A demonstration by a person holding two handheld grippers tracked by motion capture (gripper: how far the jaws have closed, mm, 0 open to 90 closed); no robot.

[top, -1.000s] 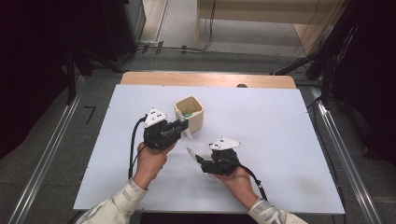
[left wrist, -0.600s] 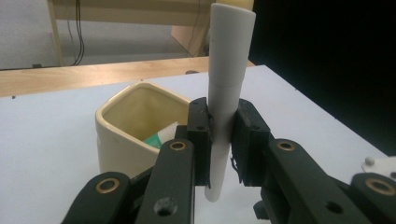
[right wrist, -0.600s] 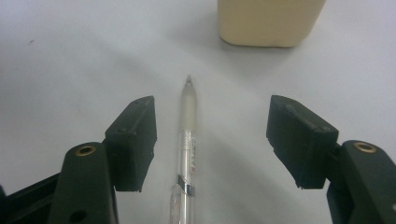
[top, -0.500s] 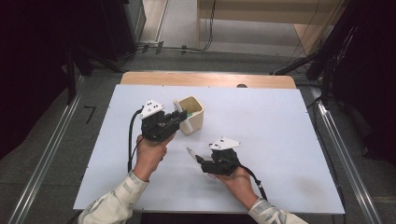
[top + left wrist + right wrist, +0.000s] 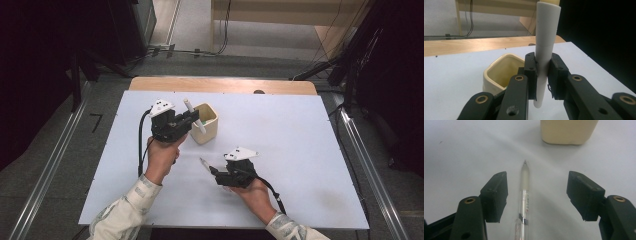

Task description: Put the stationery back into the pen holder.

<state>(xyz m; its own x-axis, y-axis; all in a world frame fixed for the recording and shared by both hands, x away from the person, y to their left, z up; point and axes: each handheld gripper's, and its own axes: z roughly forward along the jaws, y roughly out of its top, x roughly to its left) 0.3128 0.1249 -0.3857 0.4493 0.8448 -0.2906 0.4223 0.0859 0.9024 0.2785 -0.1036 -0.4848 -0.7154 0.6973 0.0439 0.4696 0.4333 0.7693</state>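
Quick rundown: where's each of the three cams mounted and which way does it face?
High view: above the person's side, looking forward and down on the table; both forearms, left gripper, right gripper.
Left gripper view: rides the left gripper, looks along jaws shut on a white marker, toward the cream cup.
Right gripper view: looks along open jaws straddling a clear pen lying on the table.
Shared: all three views show the cup.

Marker [image 5: 546, 42]: plain white; cup [image 5: 206, 123]: cream, no pattern. Pen [image 5: 524, 195]: clear barrel w/ silver clip, on white table [image 5: 310, 145]. Both grippers black; sleeves pale w/ camo-type print.
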